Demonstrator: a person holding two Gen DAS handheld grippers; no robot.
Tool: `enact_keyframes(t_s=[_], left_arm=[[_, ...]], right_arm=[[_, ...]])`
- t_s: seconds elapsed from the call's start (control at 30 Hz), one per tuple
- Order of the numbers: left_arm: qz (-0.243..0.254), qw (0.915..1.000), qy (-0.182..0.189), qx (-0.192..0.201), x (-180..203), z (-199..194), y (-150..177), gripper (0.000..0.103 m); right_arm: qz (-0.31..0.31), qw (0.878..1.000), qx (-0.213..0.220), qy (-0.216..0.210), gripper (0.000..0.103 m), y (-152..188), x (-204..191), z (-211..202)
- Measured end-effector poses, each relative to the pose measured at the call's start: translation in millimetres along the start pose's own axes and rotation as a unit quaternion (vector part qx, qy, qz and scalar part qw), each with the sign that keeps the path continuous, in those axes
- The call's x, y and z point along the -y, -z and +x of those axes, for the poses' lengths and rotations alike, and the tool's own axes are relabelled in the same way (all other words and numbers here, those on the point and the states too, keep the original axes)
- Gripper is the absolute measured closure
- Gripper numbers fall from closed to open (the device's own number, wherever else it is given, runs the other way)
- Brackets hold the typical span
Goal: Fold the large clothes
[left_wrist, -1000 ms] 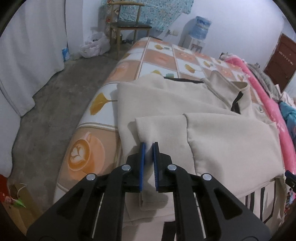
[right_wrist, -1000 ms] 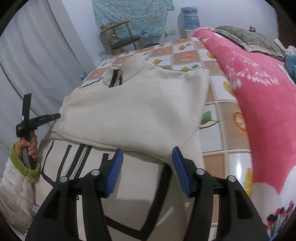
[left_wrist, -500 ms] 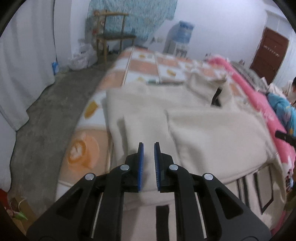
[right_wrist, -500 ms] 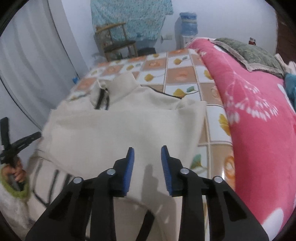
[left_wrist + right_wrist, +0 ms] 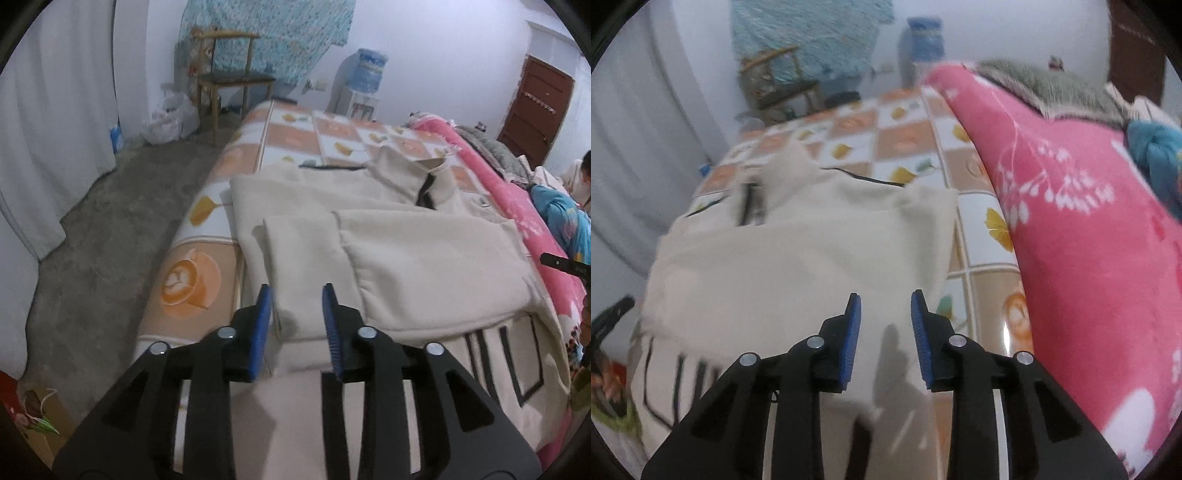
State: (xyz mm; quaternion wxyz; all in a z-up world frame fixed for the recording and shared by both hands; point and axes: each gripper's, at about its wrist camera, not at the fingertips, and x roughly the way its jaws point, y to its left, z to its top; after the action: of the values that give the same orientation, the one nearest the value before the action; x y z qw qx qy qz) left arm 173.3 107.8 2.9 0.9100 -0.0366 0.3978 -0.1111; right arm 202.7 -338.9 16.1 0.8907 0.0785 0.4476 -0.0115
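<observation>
A grey concrete floor (image 5: 92, 236) and white curtains (image 5: 48, 110) are seen at the left, with a wooden chair (image 5: 229, 77) against the far wall. The cream garment (image 5: 388, 236) is laid flat on the tiled-pattern bed cover (image 5: 192, 280), its 2 sleeves folded inward across the body and its black-lined hem hanging over the near edge. The left gripper (image 5: 297, 314) is held just above the folded sleeve, its blue pads parted after having just been opening, with nothing clamped between them. The right gripper (image 5: 885, 317) is likewise held above the garment's right side, jaws apart and having just widened, empty. A pink floral blanket (image 5: 1089, 240) is heaped at the right.
</observation>
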Motion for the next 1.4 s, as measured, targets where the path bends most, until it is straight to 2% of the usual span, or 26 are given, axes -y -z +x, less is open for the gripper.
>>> enact_keyframes(t_s=[0.03, 0.07, 0.1, 0.17, 0.27, 0.37, 0.53, 0.63, 0.73, 0.77, 0.83, 1.4], left_arm=[[0.002, 1.0, 0.003, 0.005, 3.3, -11.2, 2.8, 0.066], [0.004, 0.9999, 0.006, 0.008, 6.2, -19.6, 5.1, 0.059], [0.007, 0.9999, 0.009, 0.011, 10.2, -28.7, 8.3, 0.056], [0.013, 0.9997, 0.013, 0.013, 21.2, -46.7, 19.1, 0.04], [0.031, 0.9993, 0.019, -0.003, 44.4, -63.7, 42.6, 0.027], [0.048, 0.9985, 0.014, -0.022, 68.2, -68.6, 69.4, 0.018], [0.061, 0.9956, 0.024, -0.067, 96.3, -50.8, 112.1, 0.016], [0.081, 0.9922, 0.003, -0.095, 109.6, -32.8, 131.7, 0.016], [0.097, 0.9918, -0.022, -0.081, 116.0, -29.4, 140.1, 0.013], [0.104, 0.9909, -0.03, -0.08, 118.6, -28.3, 141.9, 0.012], [0.101, 0.9914, -0.031, -0.078, 117.6, -28.9, 143.3, 0.011], [0.083, 0.992, -0.044, -0.084, 119.1, -25.9, 140.1, 0.008]], right_arm=[[-0.009, 1.0, 0.005, -0.005, 0.056, 7.3, -5.6, -11.2], [-0.021, 1.0, 0.01, -0.013, 0.048, 19.1, -13.8, -25.4], [-0.029, 0.999, 0.013, -0.017, 0.046, 26.6, -19.4, -33.3], [-0.046, 0.998, 0.012, -0.028, 0.032, 43.8, -33.3, -46.1], [-0.062, 0.997, -0.01, -0.047, 0.025, 83.2, -55.4, -56.2], [-0.069, 0.996, -0.034, -0.036, 0.021, 117.4, -75.1, -56.2], [-0.068, 0.996, -0.053, -0.009, 0.014, 153.6, -94.5, -46.6], [-0.077, 0.995, -0.059, 0.013, 0.014, 163.6, -103.7, -37.4], [-0.073, 0.994, -0.077, 0.015, 0.014, 168.7, -105.7, -26.4], [-0.07, 0.994, -0.082, 0.014, 0.01, 169.6, -104.6, -23.8], [-0.075, 0.994, -0.079, 0.016, 0.007, 170.6, -105.3, -22.9], [-0.078, 0.994, -0.069, 0.023, 0.006, 177.4, -106.5, -24.0]])
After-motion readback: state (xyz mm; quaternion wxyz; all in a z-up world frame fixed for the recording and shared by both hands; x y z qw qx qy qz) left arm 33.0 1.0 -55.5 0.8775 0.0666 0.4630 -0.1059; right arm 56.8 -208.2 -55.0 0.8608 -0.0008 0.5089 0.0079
